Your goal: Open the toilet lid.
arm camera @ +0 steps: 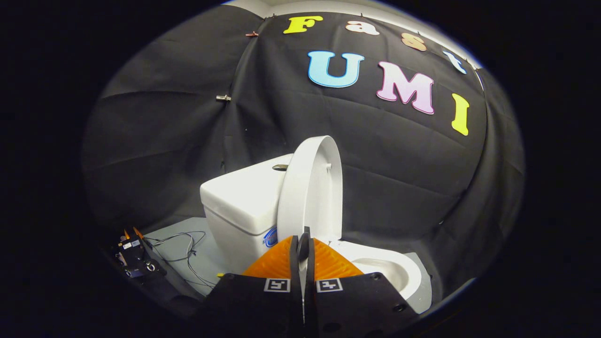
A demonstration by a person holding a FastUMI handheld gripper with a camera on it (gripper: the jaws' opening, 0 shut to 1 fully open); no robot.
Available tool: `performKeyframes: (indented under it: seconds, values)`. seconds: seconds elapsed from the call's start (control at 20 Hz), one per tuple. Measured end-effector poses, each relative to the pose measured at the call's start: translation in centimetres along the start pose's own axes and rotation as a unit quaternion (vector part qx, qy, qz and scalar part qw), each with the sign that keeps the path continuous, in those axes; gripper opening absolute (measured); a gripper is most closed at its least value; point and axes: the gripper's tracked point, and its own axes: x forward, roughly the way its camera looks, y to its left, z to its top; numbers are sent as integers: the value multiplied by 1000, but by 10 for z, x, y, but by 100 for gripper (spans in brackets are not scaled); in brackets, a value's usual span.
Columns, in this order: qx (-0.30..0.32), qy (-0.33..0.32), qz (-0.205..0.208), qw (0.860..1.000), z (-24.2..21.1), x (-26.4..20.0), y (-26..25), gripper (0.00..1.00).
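Note:
The white toilet lid (310, 188) stands raised, almost upright, between the tank (239, 202) and the bowl (389, 270). I see it nearly edge-on, its inner face turned toward the bowl. The lid's near rim runs down into the narrow slit between my two fingers, where a thin white sliver shows. My gripper (304, 241) is shut, both fingers pressed on that rim. The seat ring and the open bowl lie just beyond the fingers on the right.
The toilet stands on a grey floor plate (188, 263). Loose thin cables (188, 256) lie on the plate left of the tank, next to a small dark device with orange parts (134, 256). Black cloth walls close in behind and on both sides.

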Motion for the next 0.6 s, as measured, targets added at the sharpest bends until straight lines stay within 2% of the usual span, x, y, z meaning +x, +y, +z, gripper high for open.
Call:
performKeyframes:
  seconds: [0.1, 0.35, 0.6]
  values:
    - [0, 1, 17, 1000, -1, 0, 6, 16]
    - [-11, -38, 29, 999, 28, -24, 4, 98]
    - [23, -87, 38, 995, 82, -59, -32, 98]
